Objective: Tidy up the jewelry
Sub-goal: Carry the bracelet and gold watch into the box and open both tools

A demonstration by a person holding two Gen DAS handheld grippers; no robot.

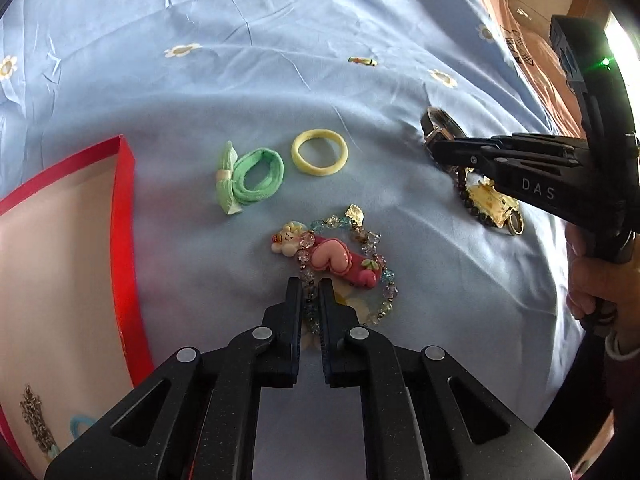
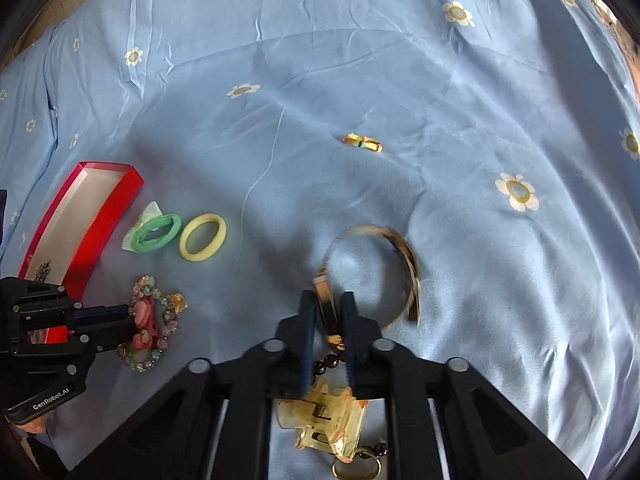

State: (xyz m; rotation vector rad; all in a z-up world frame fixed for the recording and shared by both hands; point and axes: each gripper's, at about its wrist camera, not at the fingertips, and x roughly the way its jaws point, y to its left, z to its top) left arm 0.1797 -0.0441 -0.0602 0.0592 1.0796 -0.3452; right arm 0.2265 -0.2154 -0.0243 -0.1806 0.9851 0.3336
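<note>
My left gripper (image 1: pixel 311 286) is shut on a clear beaded bracelet (image 1: pixel 378 272) that lies under a pink heart hair clip (image 1: pixel 338 260) on the blue sheet; they also show in the right wrist view (image 2: pixel 154 320). My right gripper (image 2: pixel 328 304) is shut on a wristwatch (image 2: pixel 384 272) at its gold case; it shows from the side in the left wrist view (image 1: pixel 438 148). A yellow claw clip (image 2: pixel 324 420) and dark beads (image 2: pixel 326 358) lie under it. A green scrunchie (image 1: pixel 250 178) and a yellow ring band (image 1: pixel 319 153) lie further off.
A red box (image 1: pixel 124 240) with a pale inside stands at the left and holds a chain piece (image 1: pixel 36 420). A small shiny hair clip (image 2: pixel 363 142) lies further back. The sheet (image 2: pixel 440 100) has daisy prints and creases.
</note>
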